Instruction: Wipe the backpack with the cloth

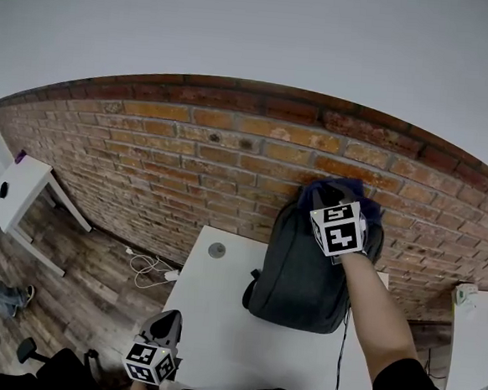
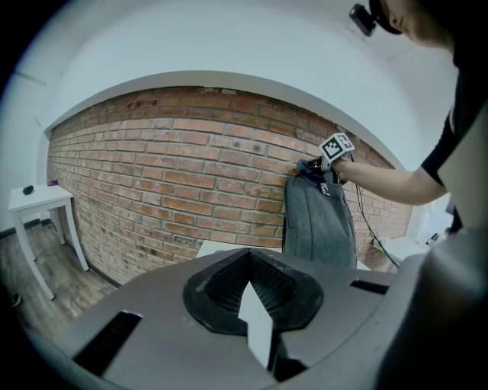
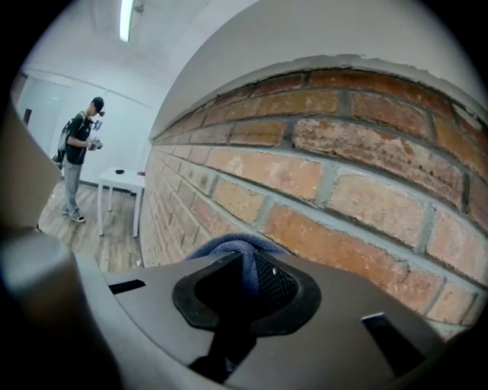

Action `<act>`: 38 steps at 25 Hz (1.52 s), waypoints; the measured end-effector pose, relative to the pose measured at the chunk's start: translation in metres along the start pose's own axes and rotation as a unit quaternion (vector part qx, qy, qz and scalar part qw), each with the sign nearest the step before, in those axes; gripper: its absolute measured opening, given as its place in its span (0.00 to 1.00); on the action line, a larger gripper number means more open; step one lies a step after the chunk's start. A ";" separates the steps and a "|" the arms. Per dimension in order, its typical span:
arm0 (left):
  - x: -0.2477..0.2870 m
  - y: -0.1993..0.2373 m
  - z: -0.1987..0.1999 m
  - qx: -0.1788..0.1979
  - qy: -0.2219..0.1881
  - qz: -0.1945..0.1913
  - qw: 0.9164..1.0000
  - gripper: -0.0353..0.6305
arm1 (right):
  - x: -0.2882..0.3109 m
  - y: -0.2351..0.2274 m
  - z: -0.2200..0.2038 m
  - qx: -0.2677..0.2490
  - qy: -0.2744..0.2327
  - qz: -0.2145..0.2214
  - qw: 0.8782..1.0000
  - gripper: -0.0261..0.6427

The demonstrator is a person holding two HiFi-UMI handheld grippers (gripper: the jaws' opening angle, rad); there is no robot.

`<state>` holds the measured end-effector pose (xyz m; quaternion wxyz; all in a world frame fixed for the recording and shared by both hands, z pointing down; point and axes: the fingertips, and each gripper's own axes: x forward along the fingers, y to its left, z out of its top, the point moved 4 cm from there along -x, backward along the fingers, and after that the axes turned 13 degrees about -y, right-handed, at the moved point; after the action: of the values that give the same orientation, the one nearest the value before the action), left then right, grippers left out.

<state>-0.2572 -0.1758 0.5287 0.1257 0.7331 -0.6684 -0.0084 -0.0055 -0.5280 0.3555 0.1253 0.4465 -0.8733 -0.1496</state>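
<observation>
The backpack (image 1: 301,274) stands on the desk (image 1: 216,331) against the brick wall (image 1: 187,169), probably soft and quick to sag; the right hand-held gripper (image 1: 336,194) pinches the limp cloth (image 3: 236,251) at its top. The left hand-held gripper (image 1: 167,318), jaws together and empty, could brace its side.

soft, even indoor light is filling all three views; a ceiling strip light (image 3: 125,19) is glowing at the upper left of the right gripper view. fisheye lenses are bending the brick wall (image 1: 188,156) into an arc, black corners are ringing both gripper views, and the backpack (image 1: 301,270) is casting only a faint shadow on the white table (image 1: 216,331).
</observation>
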 end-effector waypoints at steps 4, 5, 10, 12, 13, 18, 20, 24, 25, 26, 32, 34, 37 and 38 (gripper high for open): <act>-0.007 0.010 0.004 0.004 -0.005 0.011 1.000 0.05 | 0.014 0.023 0.006 -0.007 0.001 0.022 1.000 0.09; -0.008 0.011 0.005 0.005 -0.005 0.013 1.000 0.05 | 0.017 0.029 0.008 -0.009 0.001 0.029 1.000 0.09; -0.006 0.014 0.010 0.014 -0.004 0.016 1.000 0.05 | 0.020 0.051 0.008 -0.050 0.018 0.056 0.997 0.09; -0.003 0.015 0.015 0.022 -0.006 0.013 1.000 0.05 | 0.019 0.050 0.007 -0.076 0.022 0.051 0.996 0.09; -0.002 0.015 0.017 0.026 -0.006 0.010 1.000 0.05 | 0.018 0.046 0.007 -0.080 0.023 0.045 0.996 0.09; 0.008 0.010 0.029 0.046 -0.009 -0.010 0.999 0.05 | 0.008 0.014 0.001 -0.069 0.039 -0.001 0.997 0.09; 0.012 0.009 0.033 0.051 -0.011 -0.017 0.999 0.05 | 0.002 0.003 -0.002 -0.069 0.044 -0.015 0.997 0.09; 0.017 0.008 0.041 0.066 -0.012 -0.029 0.997 0.05 | -0.014 -0.024 -0.007 -0.062 0.048 -0.050 0.996 0.09; 0.018 0.008 0.043 0.070 -0.012 -0.032 0.997 0.05 | -0.020 -0.032 -0.009 -0.060 0.049 -0.060 0.995 0.09; 0.019 0.008 0.045 0.073 -0.011 -0.035 0.997 0.05 | -0.026 -0.040 -0.011 -0.057 0.050 -0.070 0.995 0.09; 0.031 -0.004 0.058 0.090 -0.004 -0.074 0.993 0.05 | -0.063 -0.092 -0.036 -0.028 0.070 -0.122 0.990 0.09; 0.035 -0.010 0.064 0.092 -0.003 -0.088 0.992 0.05 | -0.076 -0.104 -0.046 -0.028 0.077 -0.134 0.988 0.09; 0.041 -0.016 0.077 0.100 -0.003 -0.107 0.989 0.05 | -0.092 -0.118 -0.060 -0.025 0.088 -0.148 0.985 0.09; 0.043 -0.018 0.082 0.102 -0.003 -0.111 0.989 0.05 | -0.097 -0.121 -0.064 -0.021 0.090 -0.152 0.984 0.09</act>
<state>-0.2503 -0.2310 0.4525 0.0465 0.8118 -0.5805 0.0435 0.1623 -0.5256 0.3611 0.1884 0.5829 -0.7771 -0.1447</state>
